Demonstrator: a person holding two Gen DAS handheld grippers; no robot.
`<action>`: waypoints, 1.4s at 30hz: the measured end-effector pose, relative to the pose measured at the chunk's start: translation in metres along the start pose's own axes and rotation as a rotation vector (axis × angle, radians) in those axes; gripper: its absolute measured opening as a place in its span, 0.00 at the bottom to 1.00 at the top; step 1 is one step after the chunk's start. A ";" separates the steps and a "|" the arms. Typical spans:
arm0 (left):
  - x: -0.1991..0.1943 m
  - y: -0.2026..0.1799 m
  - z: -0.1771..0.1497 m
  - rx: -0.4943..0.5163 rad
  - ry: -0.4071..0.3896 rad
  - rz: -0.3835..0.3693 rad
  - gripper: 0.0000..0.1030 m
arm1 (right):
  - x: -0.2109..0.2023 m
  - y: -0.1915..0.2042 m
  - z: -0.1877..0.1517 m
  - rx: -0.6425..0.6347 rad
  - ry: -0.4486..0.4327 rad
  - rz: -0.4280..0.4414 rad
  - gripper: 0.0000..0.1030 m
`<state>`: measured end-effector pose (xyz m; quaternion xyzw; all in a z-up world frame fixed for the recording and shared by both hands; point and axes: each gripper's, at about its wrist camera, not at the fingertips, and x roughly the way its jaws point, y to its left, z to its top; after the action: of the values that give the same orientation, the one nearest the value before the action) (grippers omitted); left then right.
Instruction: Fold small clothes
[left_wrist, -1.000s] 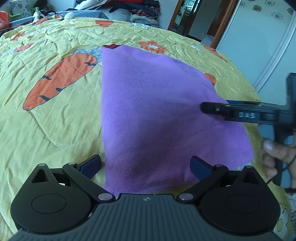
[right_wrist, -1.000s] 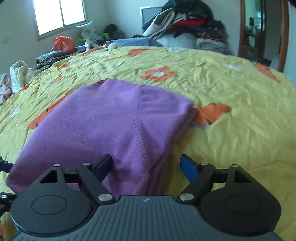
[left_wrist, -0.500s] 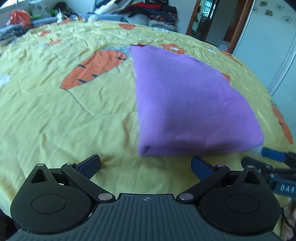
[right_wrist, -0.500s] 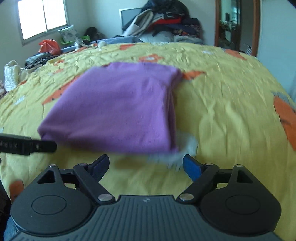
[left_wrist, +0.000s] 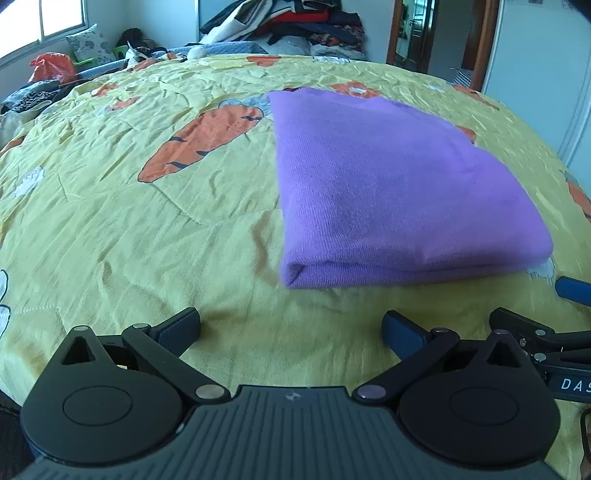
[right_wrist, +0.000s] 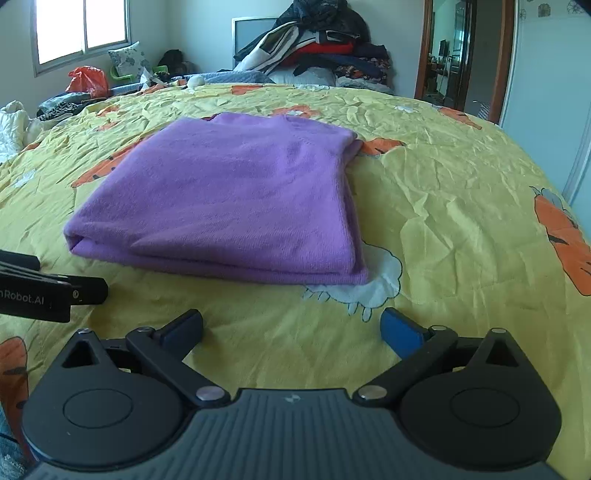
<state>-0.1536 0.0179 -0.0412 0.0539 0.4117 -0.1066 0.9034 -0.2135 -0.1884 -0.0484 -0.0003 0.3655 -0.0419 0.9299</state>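
A purple knit garment (left_wrist: 391, 192) lies folded into a flat rectangle on the yellow carrot-print bedsheet (left_wrist: 147, 229); it also shows in the right wrist view (right_wrist: 229, 199). My left gripper (left_wrist: 291, 328) is open and empty, a short way in front of the garment's near folded edge. My right gripper (right_wrist: 291, 326) is open and empty, just short of the garment's near right corner. The right gripper's fingers (left_wrist: 524, 328) show at the right edge of the left wrist view. The left gripper's body (right_wrist: 44, 291) shows at the left edge of the right wrist view.
A heap of clothes (right_wrist: 317, 48) sits at the far side of the bed. A red bag (right_wrist: 86, 79) and a pillow (right_wrist: 127, 61) lie at the far left under the window. A doorway (right_wrist: 450, 55) and white wardrobe (right_wrist: 546, 74) stand at the right.
Both grippers have pulled back from the garment toward the bed's near edge. One second ago they were over the cloth; now it lies folded and released.
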 end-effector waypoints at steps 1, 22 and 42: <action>0.000 0.000 0.000 -0.001 -0.003 0.003 1.00 | 0.001 0.000 0.000 0.002 0.000 -0.002 1.00; 0.010 -0.007 0.003 -0.005 -0.090 0.006 1.00 | 0.016 0.007 0.013 0.000 -0.004 0.000 1.00; 0.015 -0.009 0.006 -0.002 -0.097 0.009 1.00 | 0.016 0.008 0.012 -0.001 -0.005 -0.002 1.00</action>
<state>-0.1421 0.0058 -0.0490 0.0498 0.3671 -0.1047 0.9229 -0.1932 -0.1823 -0.0502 -0.0011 0.3633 -0.0428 0.9307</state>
